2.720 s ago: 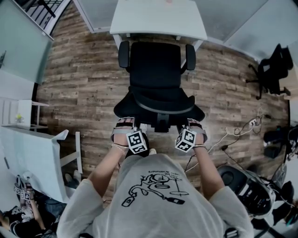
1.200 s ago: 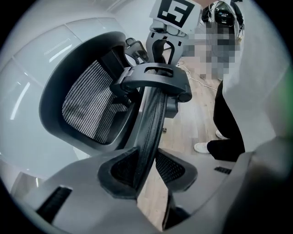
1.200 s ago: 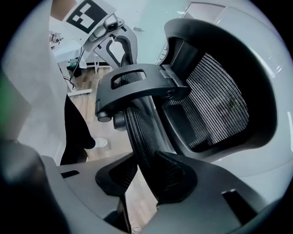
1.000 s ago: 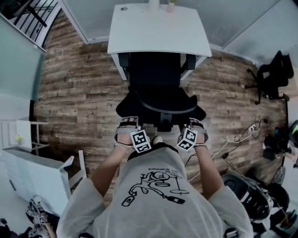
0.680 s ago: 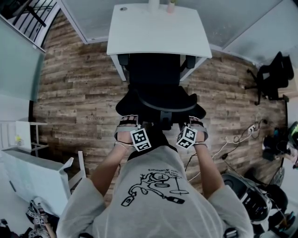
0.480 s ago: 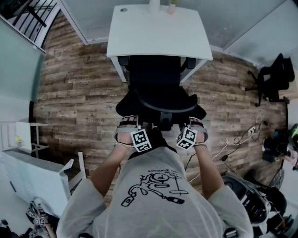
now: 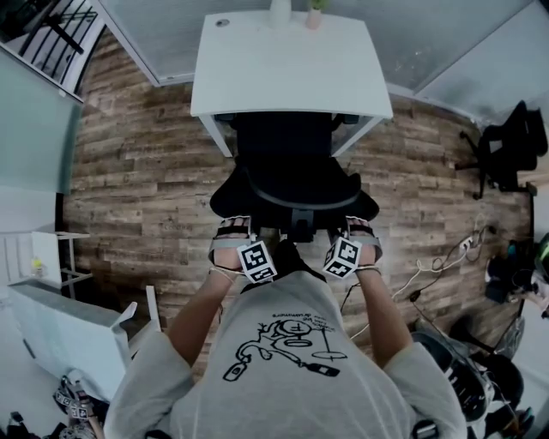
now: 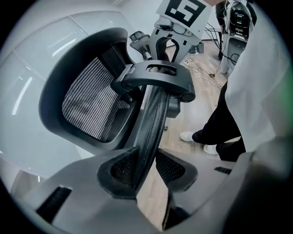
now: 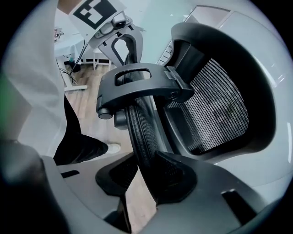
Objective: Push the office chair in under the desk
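A black office chair (image 7: 287, 176) stands at the white desk (image 7: 292, 69), its seat front and armrests under the desktop. Both grippers sit on the curved top edge of its mesh back. My left gripper (image 7: 233, 228) holds the left part of that edge, my right gripper (image 7: 360, 226) the right part. In the left gripper view the thin black rim (image 8: 151, 119) runs down between the jaws of the left gripper (image 8: 149, 169), which is shut on it. The right gripper (image 9: 146, 176) is likewise shut on the rim (image 9: 139, 128). The mesh headrest (image 8: 91, 105) rises above the rim.
A second black chair (image 7: 506, 146) stands at the right wall. Cables (image 7: 437, 257) trail over the wooden floor beside a black machine (image 7: 463, 369). White furniture (image 7: 69, 334) is at the lower left. Two small items (image 7: 280, 13) stand at the desk's far edge.
The chair has rolled further in under the desk and its armrests have slid beneath the desktop. Both grippers moved forward with it, still on the back's rim.
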Available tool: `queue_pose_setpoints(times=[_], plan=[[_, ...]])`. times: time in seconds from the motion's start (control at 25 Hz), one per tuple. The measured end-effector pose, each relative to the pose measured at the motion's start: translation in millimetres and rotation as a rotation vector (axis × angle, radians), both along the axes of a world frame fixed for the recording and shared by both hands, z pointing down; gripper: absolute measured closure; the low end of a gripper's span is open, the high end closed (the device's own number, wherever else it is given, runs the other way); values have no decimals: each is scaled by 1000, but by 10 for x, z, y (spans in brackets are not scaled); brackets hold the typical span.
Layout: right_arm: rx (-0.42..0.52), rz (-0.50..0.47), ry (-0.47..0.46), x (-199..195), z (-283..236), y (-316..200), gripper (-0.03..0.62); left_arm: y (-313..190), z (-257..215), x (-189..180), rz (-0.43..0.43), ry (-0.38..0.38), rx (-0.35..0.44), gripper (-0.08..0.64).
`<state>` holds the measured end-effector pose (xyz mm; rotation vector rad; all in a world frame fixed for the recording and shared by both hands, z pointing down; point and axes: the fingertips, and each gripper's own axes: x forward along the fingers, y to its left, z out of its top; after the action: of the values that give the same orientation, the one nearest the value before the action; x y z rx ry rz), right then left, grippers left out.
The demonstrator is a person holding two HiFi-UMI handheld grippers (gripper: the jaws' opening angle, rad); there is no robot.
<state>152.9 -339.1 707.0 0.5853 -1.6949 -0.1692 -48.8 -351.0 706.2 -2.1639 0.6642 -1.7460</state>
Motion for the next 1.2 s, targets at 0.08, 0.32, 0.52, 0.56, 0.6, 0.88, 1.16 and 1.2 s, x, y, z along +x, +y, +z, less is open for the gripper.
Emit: queue_pose_setpoints(times=[0.08,0.32,0.52,0.56,0.6,0.88,1.16,1.2], plan=[[-5,0,-7,15,5,-77,449,-82,-4,20,-3,-4,0,436],[-12,-9,-16,68,-6,-340,451,-337,2,81,-21,-16,-2,436],[-10,-12,-10,132,21,-550,449,-525,3,114,-28,-26,-5,436],[-9,-13,-9,143,23,-586,449,-558,1,123,-27,-28,-5,436],[-10,-13,-9,151,22,-621,449,-591,-3,130,-27,-30,-5,436],[-14,-19,-7,175,18,-849,449,-802,10,152,-47,-46,-9,436],[-12,-19,-5,232,28,-1104,449,-1042,9,204,-53,-49,-4,436],[-11,-18,-5,230,19,-1143,449,-1078,10,205,-55,-49,-2,436]])
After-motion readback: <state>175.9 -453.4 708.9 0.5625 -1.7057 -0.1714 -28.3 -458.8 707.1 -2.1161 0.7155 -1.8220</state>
